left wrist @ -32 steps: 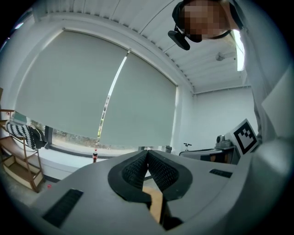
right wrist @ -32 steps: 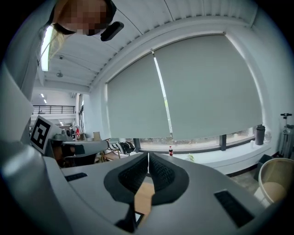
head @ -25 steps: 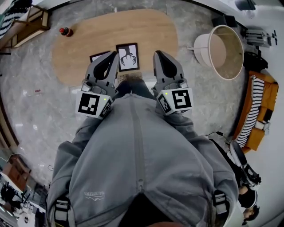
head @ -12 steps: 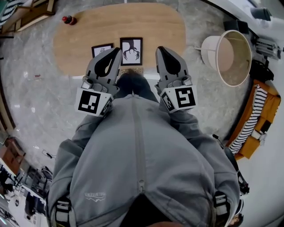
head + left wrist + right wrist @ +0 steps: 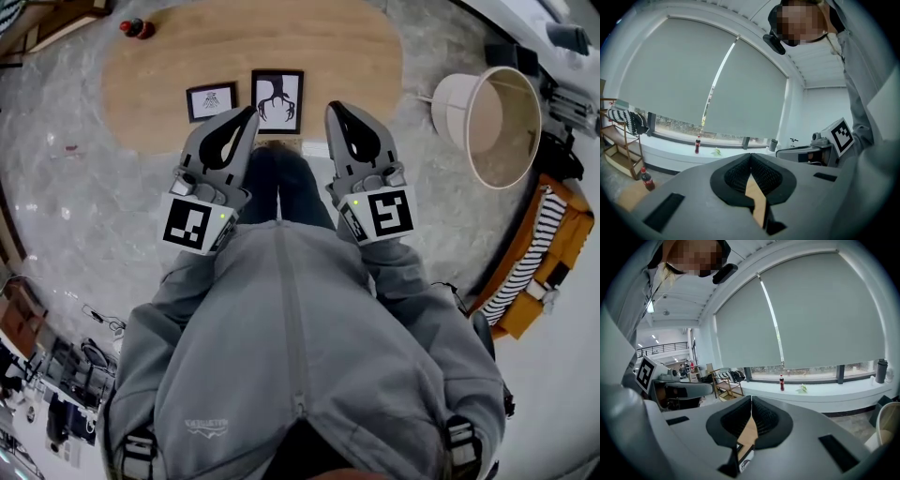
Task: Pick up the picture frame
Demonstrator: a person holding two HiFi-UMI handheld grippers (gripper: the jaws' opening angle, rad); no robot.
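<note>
Two black picture frames lie flat on the oval wooden table (image 5: 328, 47). The larger frame (image 5: 277, 100) shows a black branching figure, and the smaller frame (image 5: 211, 99) lies to its left. My left gripper (image 5: 248, 112) is shut and empty, its tip just short of the table's near edge, below the gap between the frames. My right gripper (image 5: 335, 108) is also shut and empty, to the right of the larger frame. In the left gripper view the left gripper (image 5: 750, 154) shows only wood past its closed pads. In the right gripper view a frame corner (image 5: 745, 464) shows under the right gripper (image 5: 751, 398).
A red-capped cola bottle (image 5: 141, 28) stands at the table's far left end. A round white lampshade (image 5: 487, 112) sits on the floor at the right, with an orange sofa (image 5: 539, 253) beyond it. A wooden shelf (image 5: 621, 150) stands by the window.
Both grippers have sunk toward the table, side by side and still shut. The smaller frame, partly hidden behind the left gripper before, now shows whole.
</note>
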